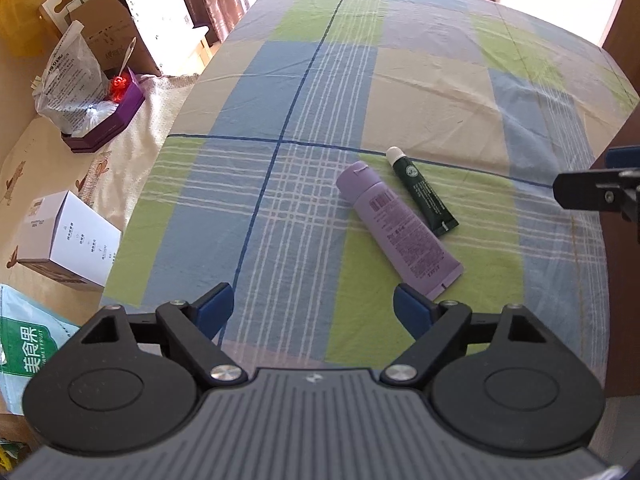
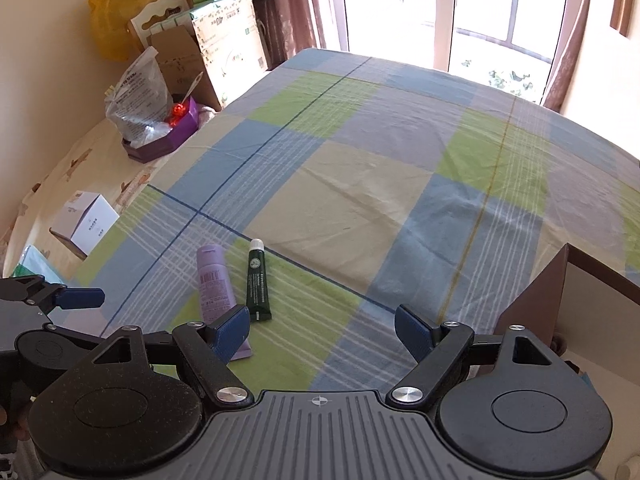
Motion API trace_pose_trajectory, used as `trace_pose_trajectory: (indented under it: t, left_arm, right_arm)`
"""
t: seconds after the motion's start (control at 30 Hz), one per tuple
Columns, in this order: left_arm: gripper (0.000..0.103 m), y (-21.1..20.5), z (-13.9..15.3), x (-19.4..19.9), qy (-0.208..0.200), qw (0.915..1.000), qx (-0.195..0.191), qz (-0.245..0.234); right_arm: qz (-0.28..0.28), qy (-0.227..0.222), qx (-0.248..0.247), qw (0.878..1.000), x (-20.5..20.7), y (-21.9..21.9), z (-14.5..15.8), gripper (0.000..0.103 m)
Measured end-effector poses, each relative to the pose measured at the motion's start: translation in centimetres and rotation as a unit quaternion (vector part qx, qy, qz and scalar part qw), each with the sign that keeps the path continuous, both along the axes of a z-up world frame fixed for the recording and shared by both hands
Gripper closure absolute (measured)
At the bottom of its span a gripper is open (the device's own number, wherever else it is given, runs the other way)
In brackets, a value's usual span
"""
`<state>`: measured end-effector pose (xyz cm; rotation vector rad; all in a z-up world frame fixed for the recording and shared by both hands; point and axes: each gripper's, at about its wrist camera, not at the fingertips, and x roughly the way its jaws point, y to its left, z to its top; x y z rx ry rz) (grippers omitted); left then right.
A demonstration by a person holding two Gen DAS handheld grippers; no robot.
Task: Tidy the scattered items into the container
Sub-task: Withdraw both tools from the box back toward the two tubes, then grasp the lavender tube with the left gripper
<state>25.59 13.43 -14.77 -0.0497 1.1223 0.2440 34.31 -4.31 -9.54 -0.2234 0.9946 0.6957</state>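
Item: purple tube (image 1: 400,230), lying just ahead-right of your left gripper (image 1: 313,312), long axis diagonal, crimped end nearest. Both grippers spread, holding nothing; right gripper (image 2: 321,330) similarly near.

Home bedroom: bed with a checked sheet (image 2: 360,184) in blue, green and beige, brown curtains (image 2: 296,4) at a big bright window (image 2: 504,12), cardboard boxes (image 2: 228,36) stacked against the wall, cartoon-print bedding (image 1: 48,168) with a white box (image 1: 68,240) alongside
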Motion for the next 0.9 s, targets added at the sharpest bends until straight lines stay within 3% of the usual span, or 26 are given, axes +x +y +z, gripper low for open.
trace_pose_trajectory:
  t: [0.17,0.27,0.5,0.67,0.8,0.9]
  left_arm:
    - [0.033,0.1,-0.5,1.3,-0.009,0.9994,-0.031,0.014]
    - [0.034,0.1,-0.7,2.0,-0.014,0.9979,-0.060,0.020]
    - [0.036,-0.4,-0.9,4.1,-0.027,0.9960,-0.081,0.028]
    - [0.048,0.3,-1.9,5.9,-0.028,0.9942,-0.094,0.044]
    - [0.066,1.0,-2.7,6.2,-0.028,0.9930,-0.108,0.039]
    - [0.074,1.6,-2.7,5.3,-0.031,0.9948,-0.092,0.030]
  right_arm:
    - [0.005,0.001,-0.012,1.000,1.4,-0.1,-0.7,0.018]
    - [0.002,0.011,-0.015,1.000,2.6,-0.2,-1.2,0.018]
    - [-0.010,0.041,-0.016,0.999,5.7,-0.3,-1.8,0.018]
    - [-0.017,0.052,-0.008,0.998,6.3,-0.3,-1.9,0.018]
    - [-0.009,0.056,-0.003,0.998,6.0,0.2,-1.9,0.018]
    - [0.003,0.055,-0.005,0.998,5.6,1.0,-2.1,0.018]
